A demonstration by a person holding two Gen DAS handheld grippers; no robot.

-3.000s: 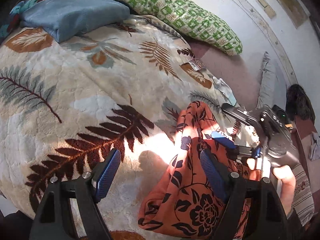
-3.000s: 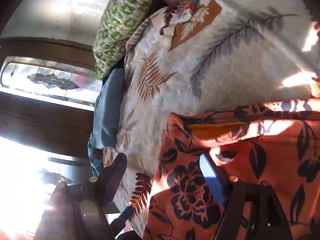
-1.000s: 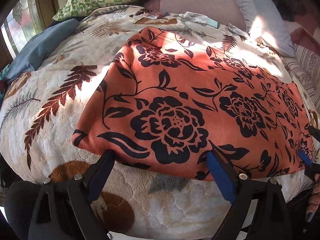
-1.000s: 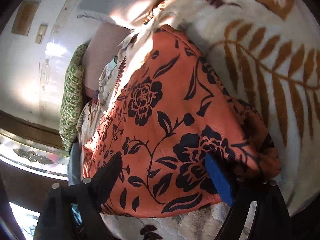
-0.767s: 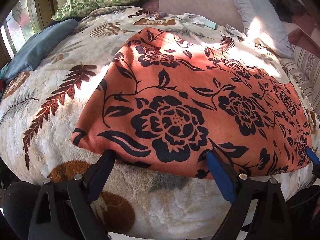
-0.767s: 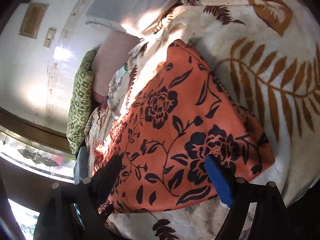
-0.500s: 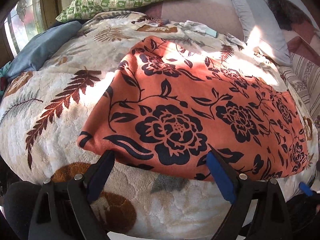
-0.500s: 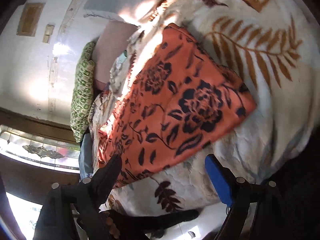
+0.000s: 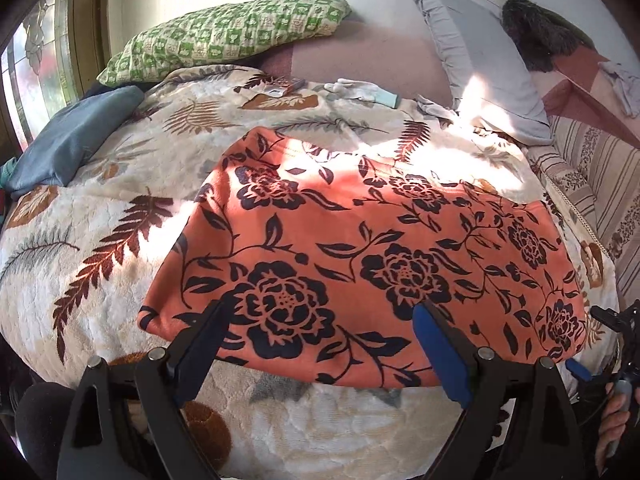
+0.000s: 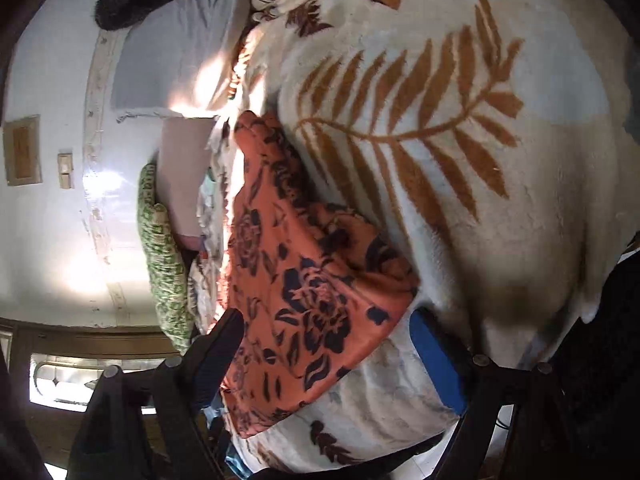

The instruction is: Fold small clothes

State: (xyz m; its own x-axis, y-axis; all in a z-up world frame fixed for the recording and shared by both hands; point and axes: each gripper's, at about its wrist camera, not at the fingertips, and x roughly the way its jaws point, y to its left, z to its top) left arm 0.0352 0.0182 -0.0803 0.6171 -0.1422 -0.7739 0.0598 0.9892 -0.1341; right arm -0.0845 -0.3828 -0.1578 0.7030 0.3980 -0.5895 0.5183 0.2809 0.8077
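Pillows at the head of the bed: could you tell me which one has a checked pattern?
The green pillow, on the left; the grey pillow on the right is plain.

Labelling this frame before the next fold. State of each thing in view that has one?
orange floral garment: spread flat on the blanket, unfolded, held by neither gripper
left gripper: open, empty, over the garment's near edge
right gripper: open, empty, at the garment's corner
leaf-print blanket: spread over the bed
green checked pillow: lying at the far edge
grey pillow: propped up
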